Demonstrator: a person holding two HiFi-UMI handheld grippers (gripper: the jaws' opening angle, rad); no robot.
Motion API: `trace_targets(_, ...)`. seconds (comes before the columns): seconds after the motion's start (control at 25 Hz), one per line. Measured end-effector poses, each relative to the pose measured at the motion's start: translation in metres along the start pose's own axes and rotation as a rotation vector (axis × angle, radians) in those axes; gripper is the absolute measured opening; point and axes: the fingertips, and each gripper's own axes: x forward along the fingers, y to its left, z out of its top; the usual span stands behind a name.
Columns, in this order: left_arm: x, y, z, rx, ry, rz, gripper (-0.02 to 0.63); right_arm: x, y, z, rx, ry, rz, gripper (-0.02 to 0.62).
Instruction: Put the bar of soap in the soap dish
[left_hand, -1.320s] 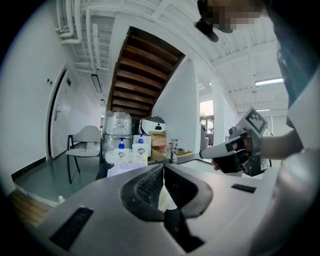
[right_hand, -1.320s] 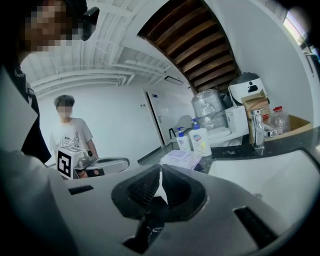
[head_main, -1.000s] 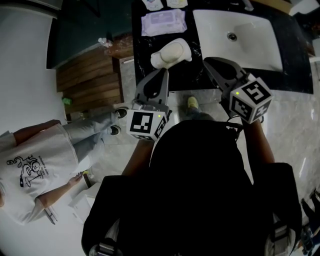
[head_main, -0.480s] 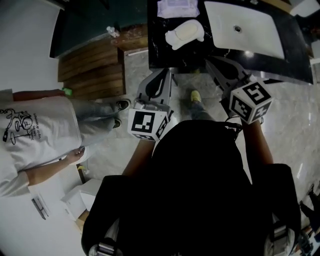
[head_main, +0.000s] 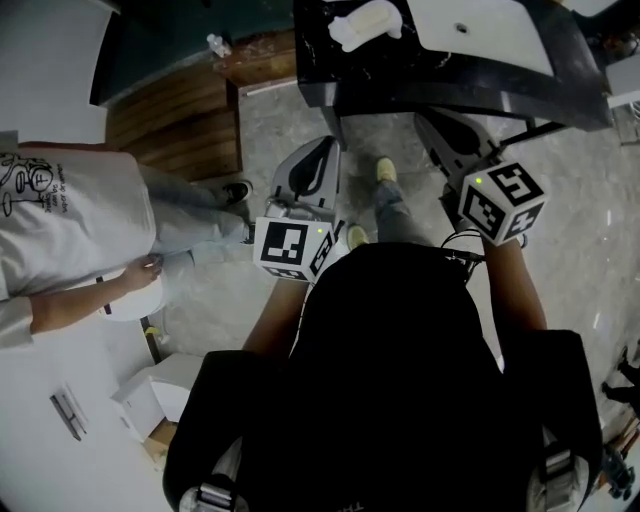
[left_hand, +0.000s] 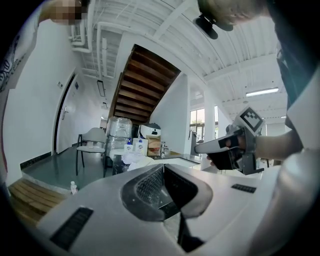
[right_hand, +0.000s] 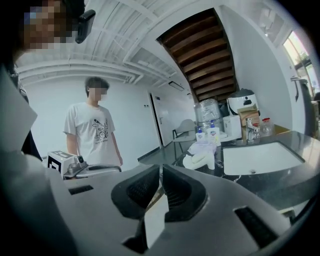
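Both tongs have pulled back from the desk (head_main: 400, 70), which now sits at the top edge of the head view, and they hang over the floor. The left tongs (head_main: 322, 150) and the right tongs (head_main: 432, 128) are both closed and empty. The soap (head_main: 375, 15) lies in its dish (head_main: 340, 35) on the desk, beside the sink (head_main: 480, 30).

A: Past the fingers (right_hand: 175, 192), bench (head_main: 325, 75) black with white veining. Sink (head_main: 490, 40) white.

B: Soap dish (head_main: 342, 32) white, bar of soap (head_main: 375, 17) cream.

A: Left gripper (head_main: 322, 150) and right gripper (head_main: 432, 125): grey shells, cubes in black-and-white squares.

B: Floor (head_main: 285, 125) grey, marbled. Wooden step (head_main: 170, 130) left of the fingers brown. T-shirt (head_main: 60, 210) white with a black drawing.
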Motion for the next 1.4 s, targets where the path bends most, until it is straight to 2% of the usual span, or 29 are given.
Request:
trace_targets(0.36, -0.038, -0.03, -0.001, 0.001, -0.01, 0.02, 0.005, -0.04, 0.017, -0.016, -0.006, 0.015, -0.019, 0.029)
trace_targets(0.6, -0.031, -0.049, 0.007, -0.004, -0.004, 0.044, 0.005, -0.061, 0.001, -0.017, 0.013, 0.023, -0.029, 0.029)
trace_targets(0.92, -0.018, -0.08, 0.014, 0.012, 0.005, 0.029, 0.005, -0.088, -0.028, -0.019, 0.035, 0.02, -0.068, 0.029)
trace_targets(1.4, -0.02, -0.082, 0.012, 0.015, 0.015, 0.026, 0.005, -0.087, -0.024, -0.017, 0.03, 0.009, -0.052, 0.029)
